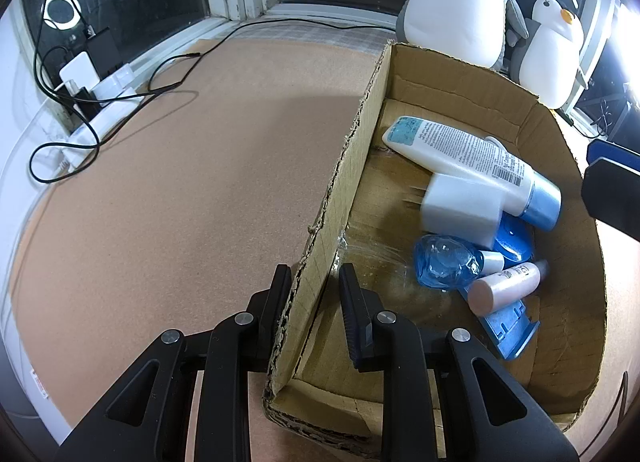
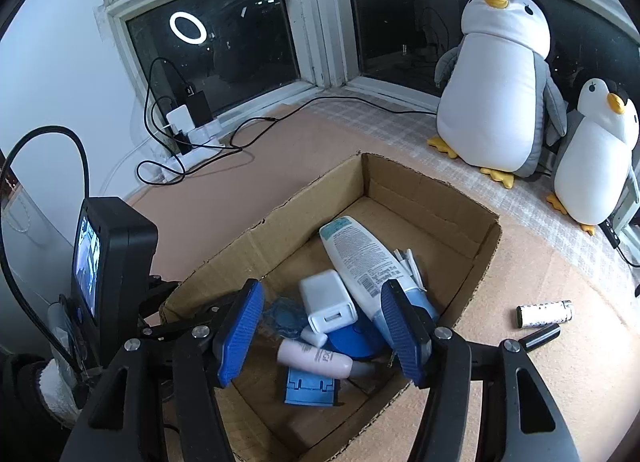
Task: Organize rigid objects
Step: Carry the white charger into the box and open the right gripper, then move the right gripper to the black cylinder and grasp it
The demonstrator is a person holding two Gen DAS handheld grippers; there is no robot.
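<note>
Left wrist view
Left gripper [image 1: 312, 286]: black fingers straddle the near-left wall of the cardboard box [image 1: 352, 166], one outside, one inside; the outer finger touches the wall, a gap shows beside the inner one, so the jaws stand apart.
Box contents: white lotion bottle [image 1: 464, 154] with a blue cap, lying on its side; white charger block [image 1: 464, 208] against it; clear blue bottle [image 1: 444, 264]; pink tube [image 1: 506, 286] across a blue plastic holder [image 1: 510, 328].
Surface: brown tabletop [image 1: 180, 182], black cables [image 1: 96, 114] and a power strip at the far-left edge.

Right wrist view
Right gripper [image 2: 322, 336]: blue-padded fingers spread wide above the open box [image 2: 440, 198], holding nothing.
Inside the box: lotion bottle [image 2: 360, 258], charger block [image 2: 328, 304], pink tube [image 2: 316, 360], blue holder [image 2: 310, 386], a blue round lid [image 2: 350, 342].
Outside the box: lighter [image 2: 544, 314] and a black cylinder [image 2: 540, 336] on the tabletop, just right of the box.
Background: two plush penguins [image 2: 500, 82] by the window.
</note>
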